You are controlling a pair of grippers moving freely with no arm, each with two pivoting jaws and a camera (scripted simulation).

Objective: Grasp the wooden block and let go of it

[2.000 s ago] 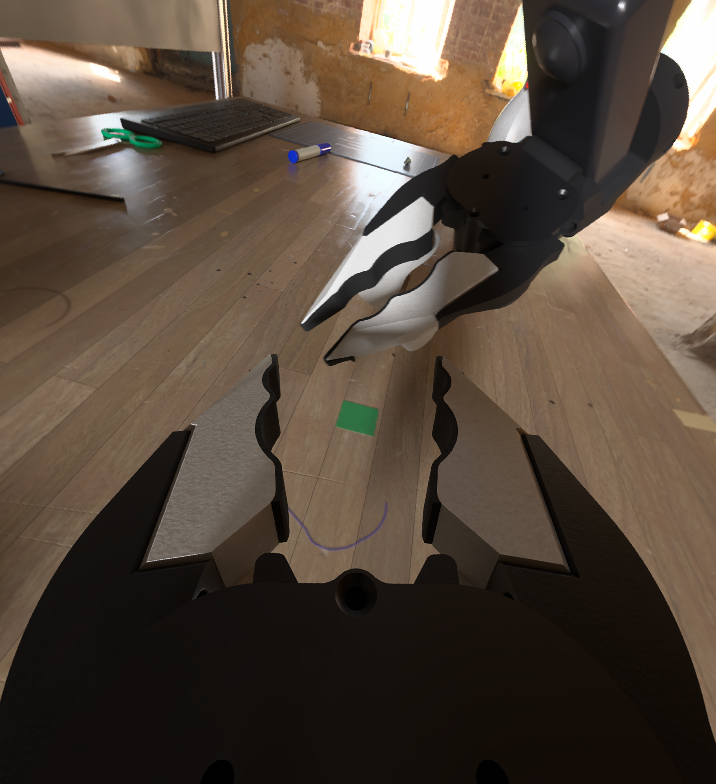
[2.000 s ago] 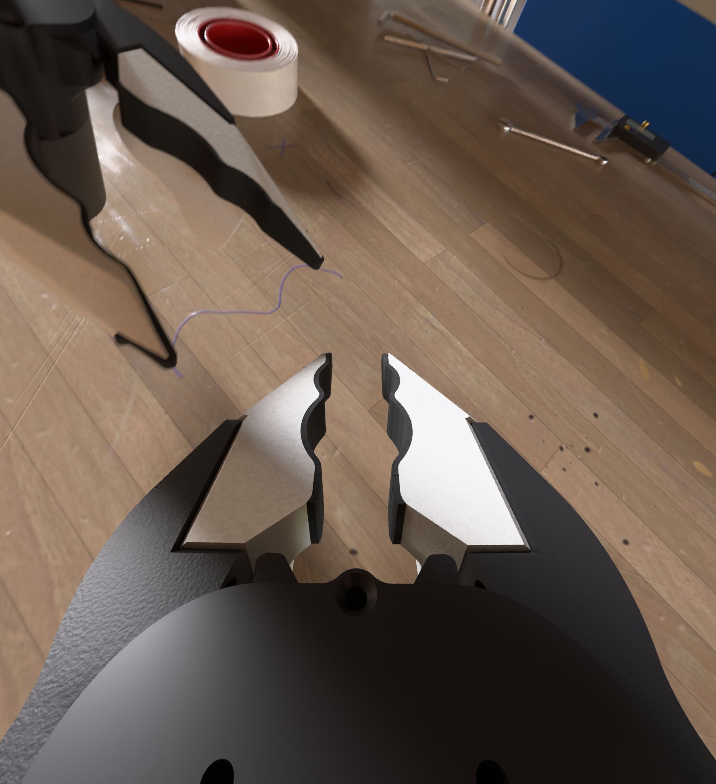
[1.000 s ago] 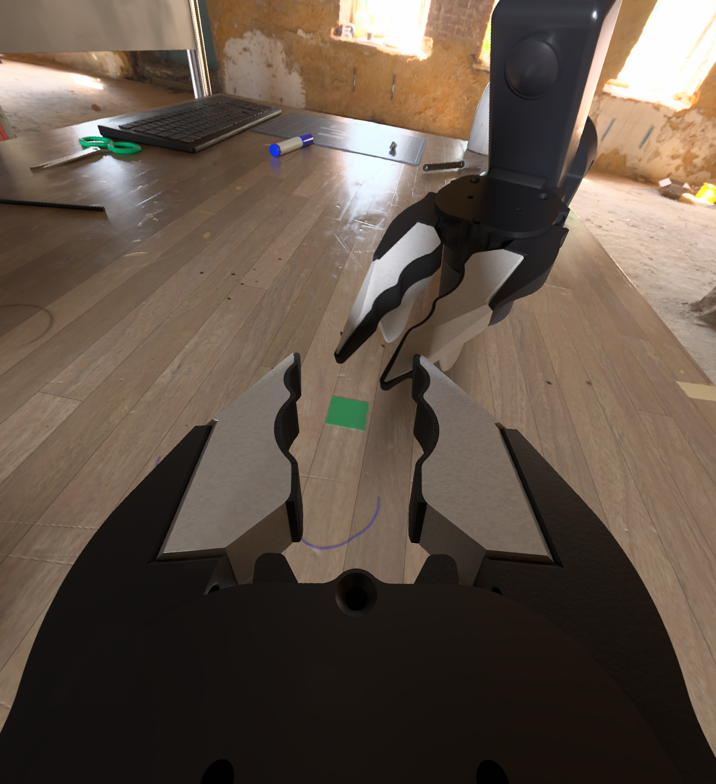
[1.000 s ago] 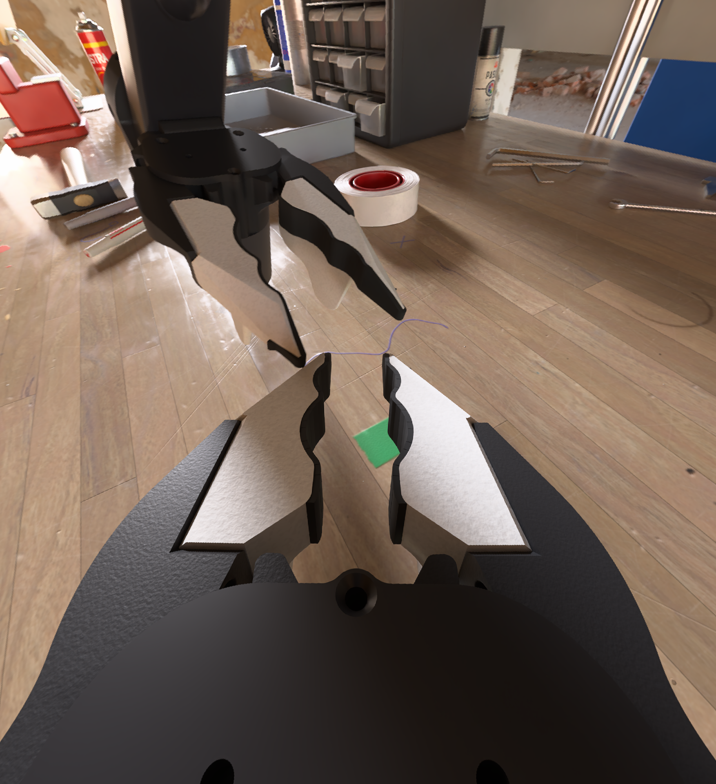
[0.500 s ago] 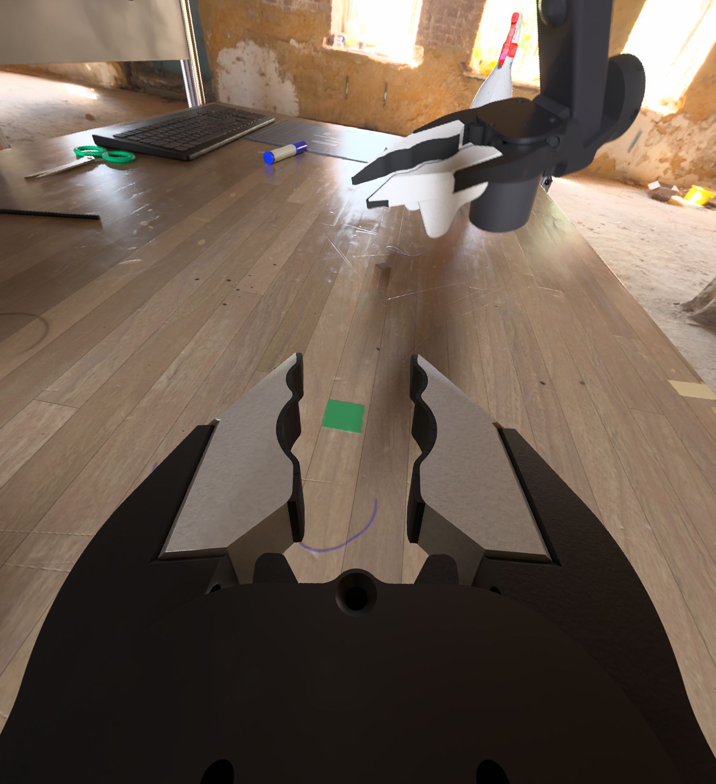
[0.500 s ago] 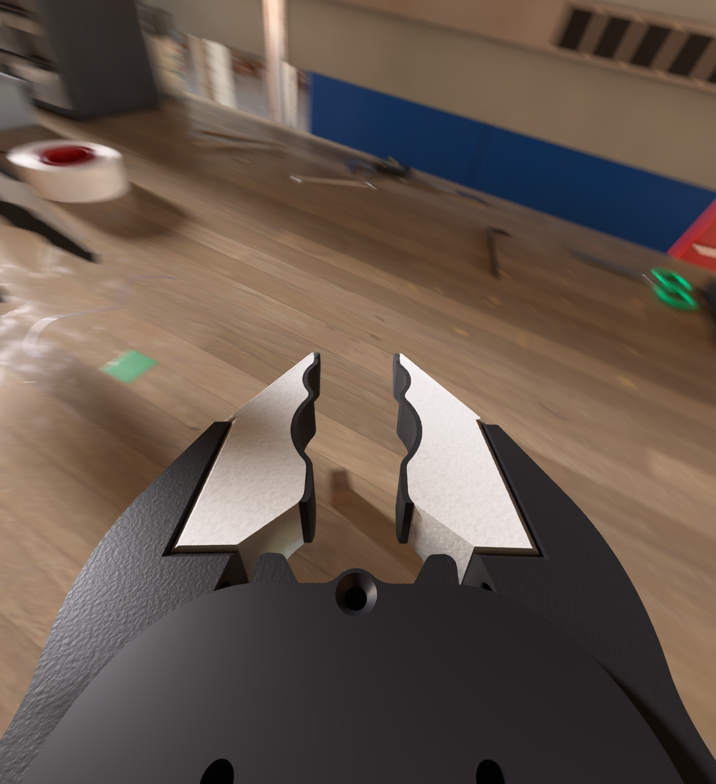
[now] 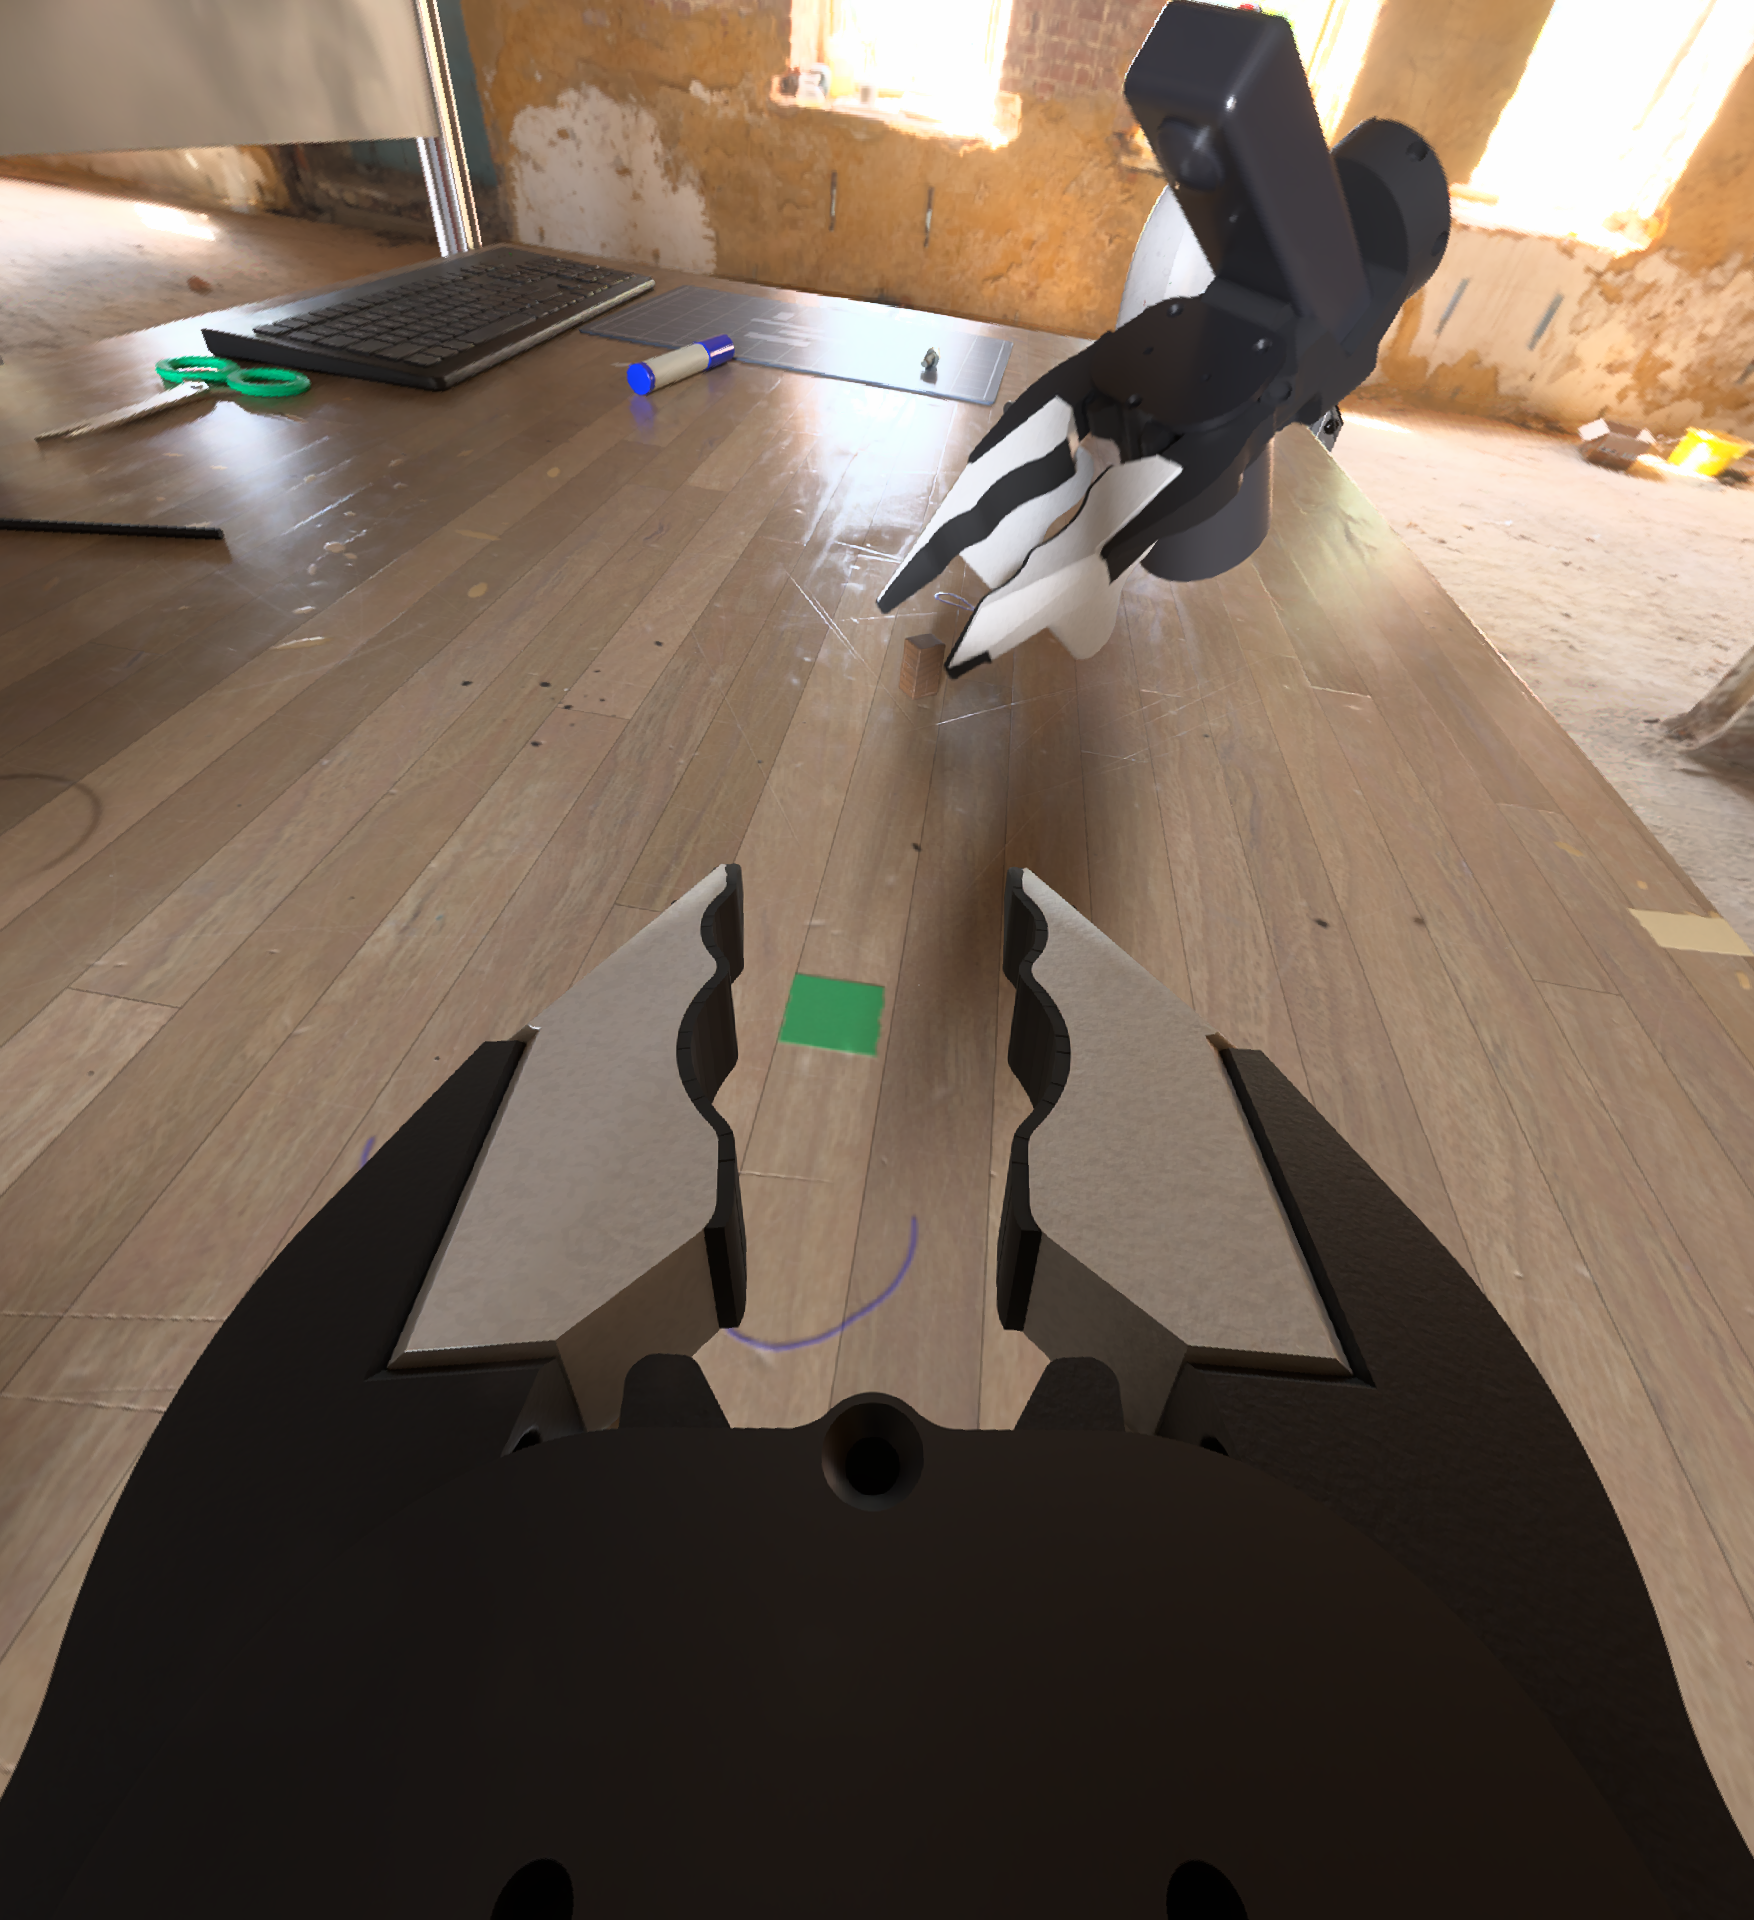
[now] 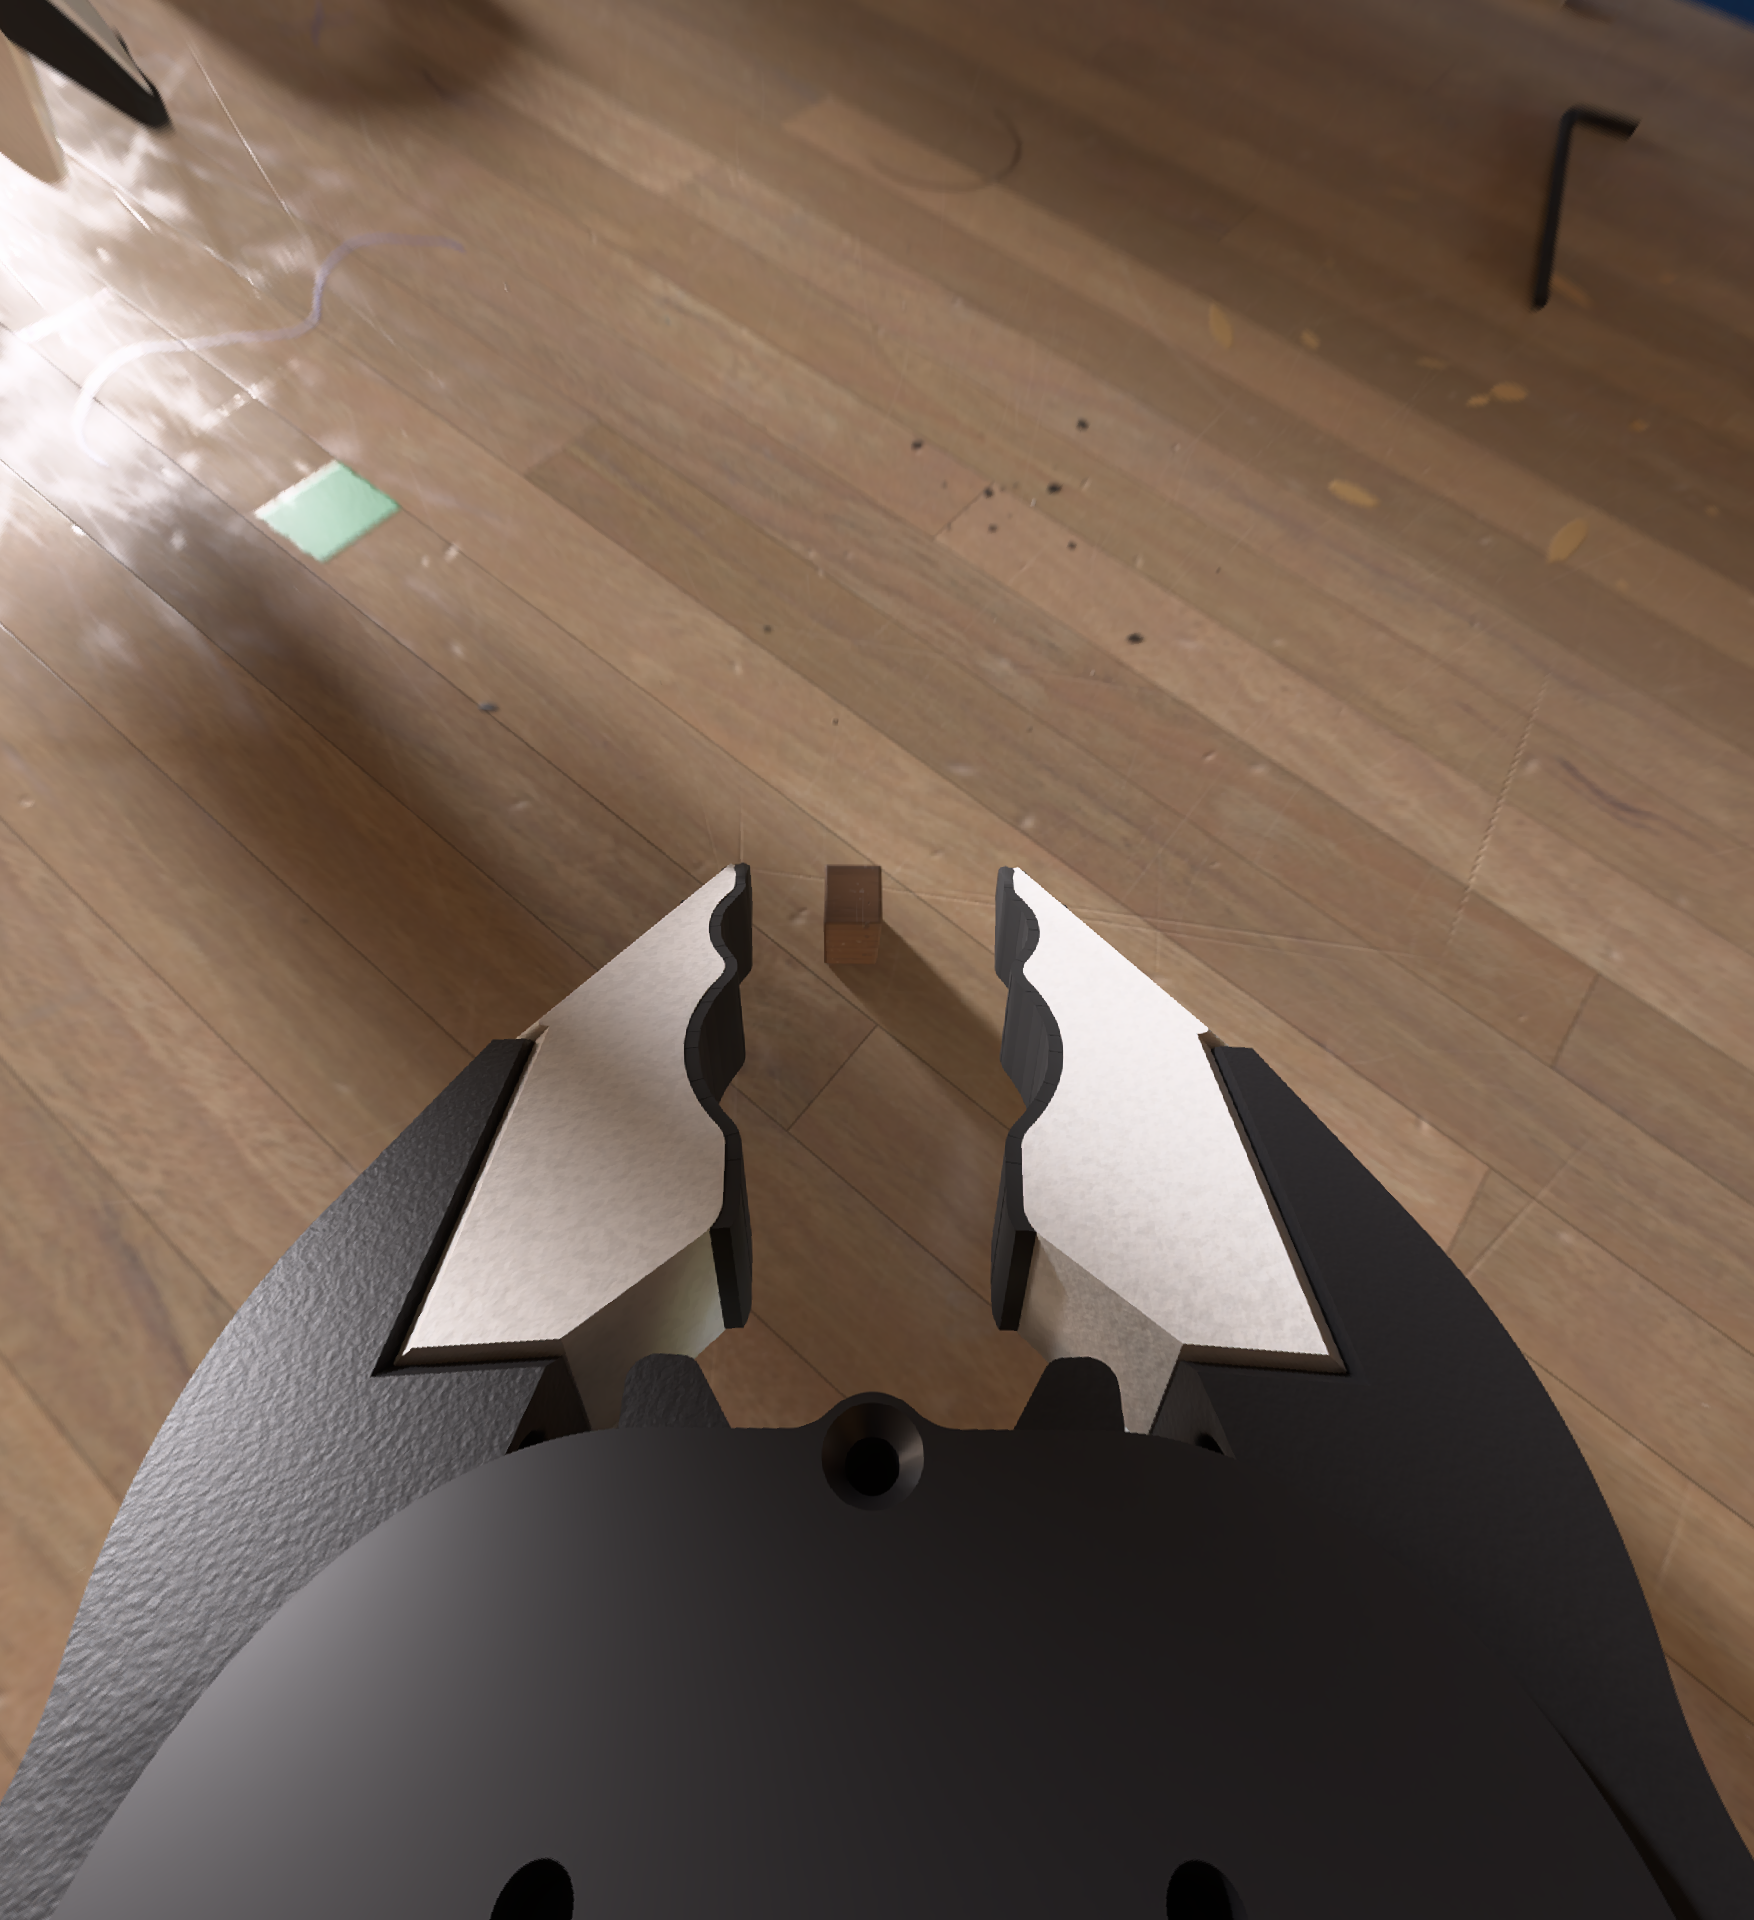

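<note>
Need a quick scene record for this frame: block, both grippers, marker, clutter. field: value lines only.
block: small wooden block standing on the wooden table, untouched
right gripper: right gripper open, block just ahead, in line with the gap between its fingertips, not yet enclosed
left gripper: left gripper open, empty, over the table
marker: green square flat on the table, ahead between the left fingers
clutter: keyboard, green-handled scissors, hex key

Both wrist views face opposite ways (downward), sharing the green square [image 7: 831, 1015].
</note>
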